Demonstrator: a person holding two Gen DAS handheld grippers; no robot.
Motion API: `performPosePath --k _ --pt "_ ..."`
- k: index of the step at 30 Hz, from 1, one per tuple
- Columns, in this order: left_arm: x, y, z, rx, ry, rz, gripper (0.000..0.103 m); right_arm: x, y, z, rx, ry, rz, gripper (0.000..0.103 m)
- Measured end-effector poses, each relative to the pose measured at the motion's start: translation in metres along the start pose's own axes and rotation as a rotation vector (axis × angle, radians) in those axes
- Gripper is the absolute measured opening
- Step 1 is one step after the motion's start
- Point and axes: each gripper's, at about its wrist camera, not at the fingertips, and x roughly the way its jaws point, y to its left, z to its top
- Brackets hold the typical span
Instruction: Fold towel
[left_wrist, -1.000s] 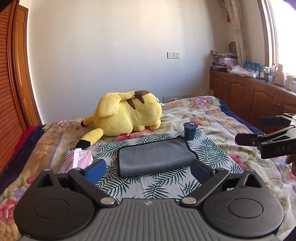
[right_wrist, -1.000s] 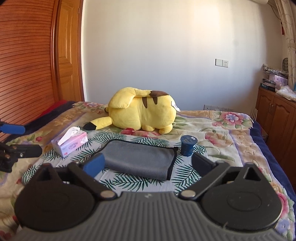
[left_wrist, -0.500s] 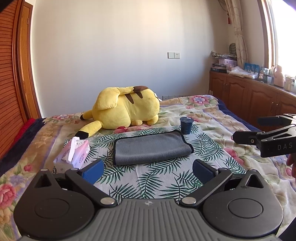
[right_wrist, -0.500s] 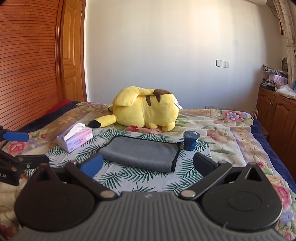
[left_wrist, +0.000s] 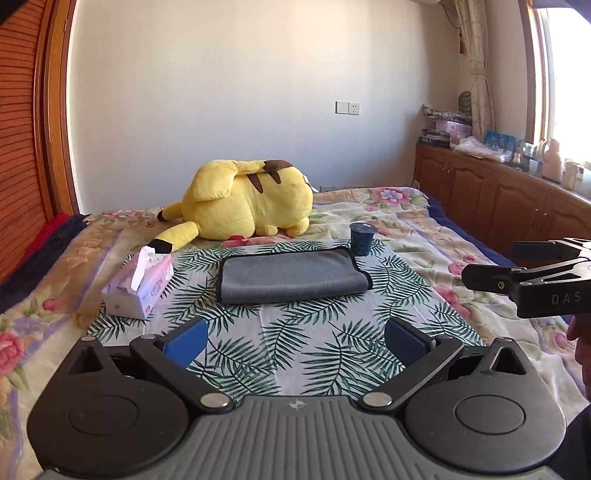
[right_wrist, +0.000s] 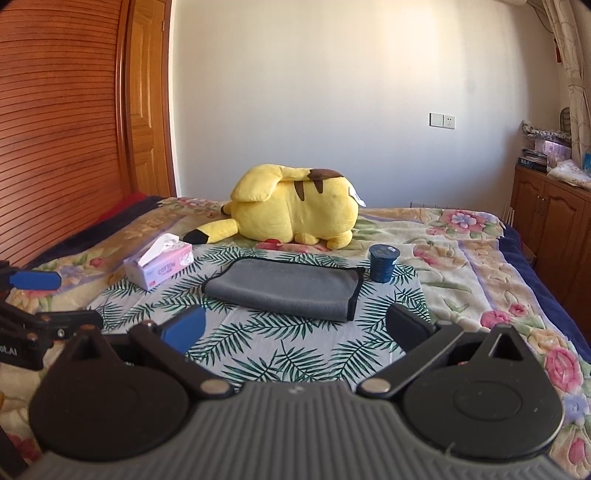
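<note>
A grey towel (left_wrist: 291, 277) with a dark hem lies folded flat on a palm-leaf cloth (left_wrist: 295, 343) on the bed; it also shows in the right wrist view (right_wrist: 284, 288). My left gripper (left_wrist: 295, 341) is open and empty, held back from the towel's near edge. My right gripper (right_wrist: 295, 332) is open and empty, also back from the towel. Each gripper shows at the edge of the other's view, the right one (left_wrist: 524, 273) on the right and the left one (right_wrist: 40, 299) on the left.
A yellow plush toy (left_wrist: 251, 203) lies behind the towel. A pink tissue box (left_wrist: 140, 284) stands left of it and a dark blue cup (left_wrist: 362, 238) at its far right corner. Wooden cabinets (left_wrist: 517, 206) line the right wall, a wooden door (right_wrist: 147, 110) the left.
Both grippers have pulled back and away from the towel, which looks smaller and farther off. Both stay open and empty. The towel has not moved.
</note>
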Motion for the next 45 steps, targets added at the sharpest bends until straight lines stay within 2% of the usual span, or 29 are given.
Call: performPosePath --k 10,22,35,45 --pt "-0.011 -0.005 -0.021 0.027 -0.016 0.017 0.087 -0.02 0.006 -0.019 0.004 -0.006 -0.014 0.103" --pt "-0.012 -0.005 -0.044 0.018 0.002 0.037 0.087 -0.022 0.013 -0.04 0.031 0.015 -0.032 0.103" --pt "0.001 -0.013 -0.058 0.029 0.001 0.062 0.087 -0.015 0.012 -0.063 0.027 0.047 -0.059 0.103" --pt "0.002 -0.012 -0.061 0.034 -0.017 0.08 0.087 -0.015 0.007 -0.067 0.062 0.03 -0.076 0.103"
